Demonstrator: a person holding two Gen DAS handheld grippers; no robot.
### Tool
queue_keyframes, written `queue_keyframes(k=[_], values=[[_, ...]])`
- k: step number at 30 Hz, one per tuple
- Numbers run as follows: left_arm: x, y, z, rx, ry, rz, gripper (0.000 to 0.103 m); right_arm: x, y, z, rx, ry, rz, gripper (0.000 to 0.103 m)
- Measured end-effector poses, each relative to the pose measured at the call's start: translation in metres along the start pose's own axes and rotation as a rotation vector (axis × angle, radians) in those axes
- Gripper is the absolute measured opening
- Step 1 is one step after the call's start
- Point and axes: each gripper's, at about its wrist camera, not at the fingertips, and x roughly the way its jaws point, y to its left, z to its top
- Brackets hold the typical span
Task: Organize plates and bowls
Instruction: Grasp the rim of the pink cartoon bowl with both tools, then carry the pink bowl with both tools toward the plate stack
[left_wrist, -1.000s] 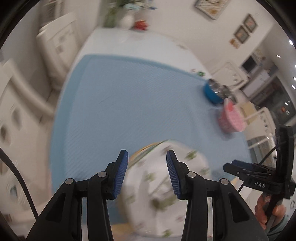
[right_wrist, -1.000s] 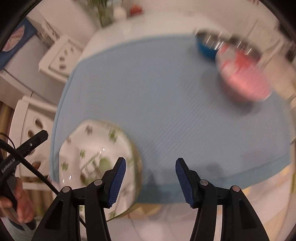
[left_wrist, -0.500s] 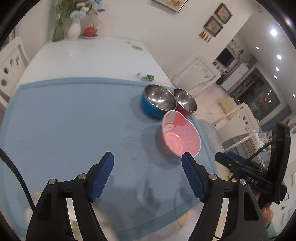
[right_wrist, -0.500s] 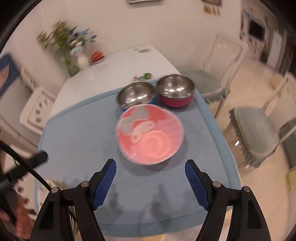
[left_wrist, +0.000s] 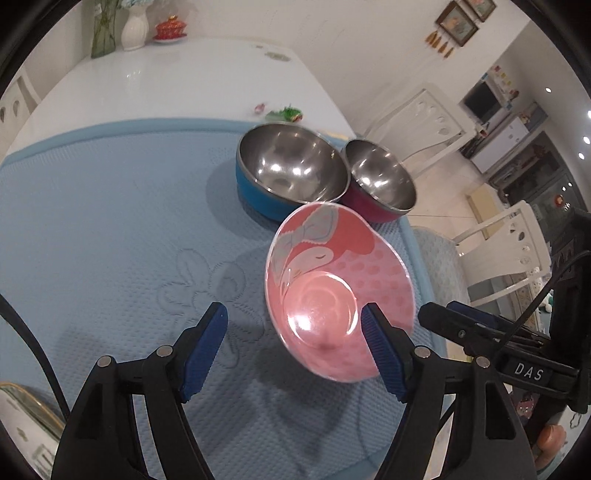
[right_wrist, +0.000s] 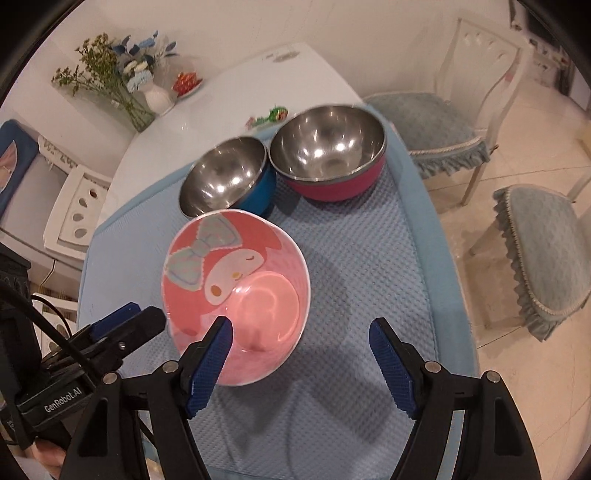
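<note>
A pink cartoon bowl (left_wrist: 332, 280) (right_wrist: 236, 280) sits on the blue mat (left_wrist: 110, 221) near its right edge. Behind it stand two steel-lined bowls side by side, one blue (left_wrist: 288, 173) (right_wrist: 225, 181) and one magenta (left_wrist: 380, 181) (right_wrist: 328, 151). My left gripper (left_wrist: 293, 314) hovers over the pink bowl's near left part; its jaws are closing a little, with the bowl's rim by the right finger and no pad pressing on it. My right gripper (right_wrist: 300, 326) stands open above the bowl's near right rim, holding nothing. A floral plate (left_wrist: 22, 410) shows at the lower left.
The white table (left_wrist: 184, 74) carries a vase with flowers (right_wrist: 155, 98), a small red dish (left_wrist: 170, 29) and wrapped sweets (left_wrist: 284, 112) at the back. Cushioned chairs (right_wrist: 436, 122) stand on the right beyond the mat's edge.
Both grippers swept right from the floral plate to the pink bowl. Their jaws now stand wider than a second ago. The bowls have not shifted.
</note>
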Motion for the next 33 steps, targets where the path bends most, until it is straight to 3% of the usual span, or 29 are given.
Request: queue_keyframes(k=[4, 11, 19, 20, 21, 24, 26, 33], values=[[0.016, -0.002, 0.005, -0.035, 0.019, 0.012, 0.071, 0.024, -0.005, 0.004, -0.005, 0.069, 0.025, 0.075], [0.04, 0.003, 0.012, -0.043, 0.065, 0.045, 0.062, 0.052, -0.012, 0.014, 0.008, 0.101, 0.037, 0.073], [0.059, 0.007, 0.018, -0.031, 0.097, 0.023, 0.042, 0.069, -0.01, 0.021, -0.008, 0.108, 0.047, 0.054], [0.059, 0.006, 0.018, -0.027, 0.098, 0.02, 0.036, 0.069, -0.009, 0.022, -0.008, 0.104, 0.048, 0.052], [0.06, 0.006, 0.018, -0.025, 0.099, 0.014, 0.026, 0.07, -0.008, 0.022, -0.01, 0.097, 0.048, 0.045], [0.063, 0.005, 0.018, -0.013, 0.097, 0.003, 0.014, 0.071, -0.005, 0.022, -0.023, 0.077, 0.025, 0.025], [0.062, 0.005, 0.018, -0.009, 0.085, -0.017, 0.013, 0.071, -0.003, 0.021, -0.035, 0.067, 0.009, 0.015], [0.052, 0.009, 0.009, -0.062, 0.089, -0.032, 0.013, 0.059, 0.005, 0.014, -0.025, 0.065, 0.009, 0.014]])
